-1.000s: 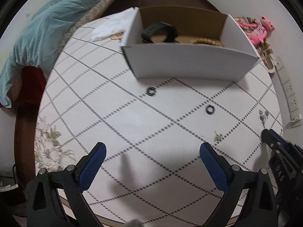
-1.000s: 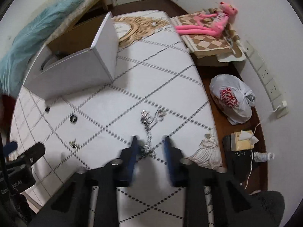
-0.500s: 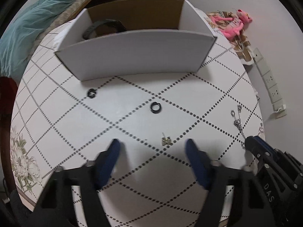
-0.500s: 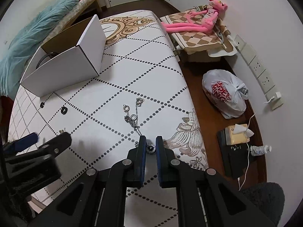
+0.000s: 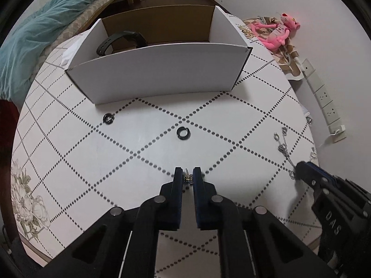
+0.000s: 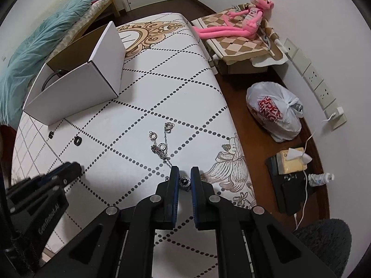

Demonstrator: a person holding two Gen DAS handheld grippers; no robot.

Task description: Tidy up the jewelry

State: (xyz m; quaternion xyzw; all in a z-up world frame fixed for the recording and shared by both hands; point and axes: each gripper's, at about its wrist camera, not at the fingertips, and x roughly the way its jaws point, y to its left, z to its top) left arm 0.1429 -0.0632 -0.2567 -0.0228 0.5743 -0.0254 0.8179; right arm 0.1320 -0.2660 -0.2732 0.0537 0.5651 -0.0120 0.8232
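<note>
Silver chain point(image 6: 162, 149) lies on the white tabletop point(image 6: 162, 92) with its round pendant point(image 6: 185, 182) clamped between the right gripper point(image 6: 184, 173) pads. The left gripper point(image 5: 187, 173) is closing, a small gold earring point(image 5: 187, 178) pinched between its pads. Two black rings point(image 5: 183, 132) point(image 5: 108, 118) rest apart on the table, before a white cardboard box point(image 5: 157, 69) holding a black watch point(image 5: 120, 40). Dotted diamond lines and grey flower prints cover the tabletop. Beyond it are a brown wood floor, white walls with sockets point(image 6: 313, 78), a teal blanket point(image 6: 34, 53), a pink plush point(image 6: 238, 25) and a white bag point(image 6: 273, 113) with red lettering I cannot read. "DAS" shows on the right gripper, "GenRobot.AI" on the left.
</note>
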